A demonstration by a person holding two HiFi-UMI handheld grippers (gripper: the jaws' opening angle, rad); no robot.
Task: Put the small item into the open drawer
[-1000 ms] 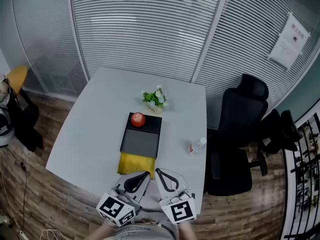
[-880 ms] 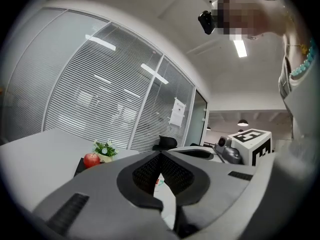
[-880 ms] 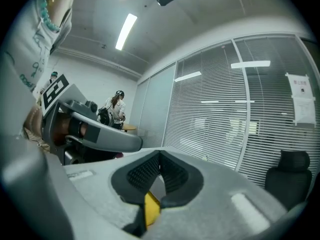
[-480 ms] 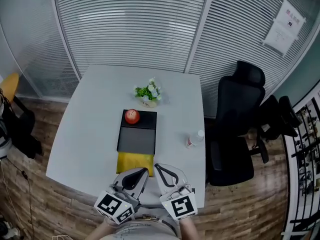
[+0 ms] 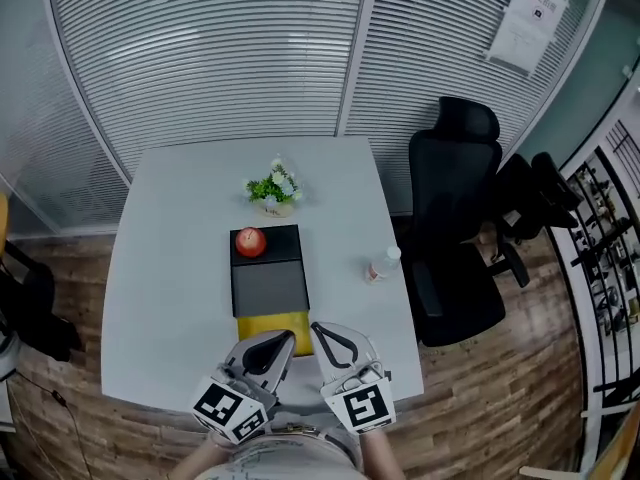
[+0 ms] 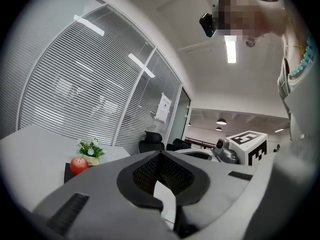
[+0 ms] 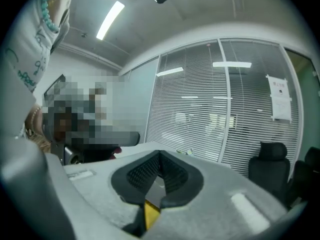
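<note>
Guessing the apple [image 5: 250,241] is firm, smooth, rolls easily — pinch it across the middle. Left gripper [image 5: 289,337] and right gripper [image 5: 315,327] — jaws pressed together, empty.

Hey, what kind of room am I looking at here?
Most likely an office meeting room: a white table, a black swivel chair, glass walls with slatted blinds, and a paper notice posted up.

Print on the wall notice [image 5: 527,23] is unreadable.
</note>
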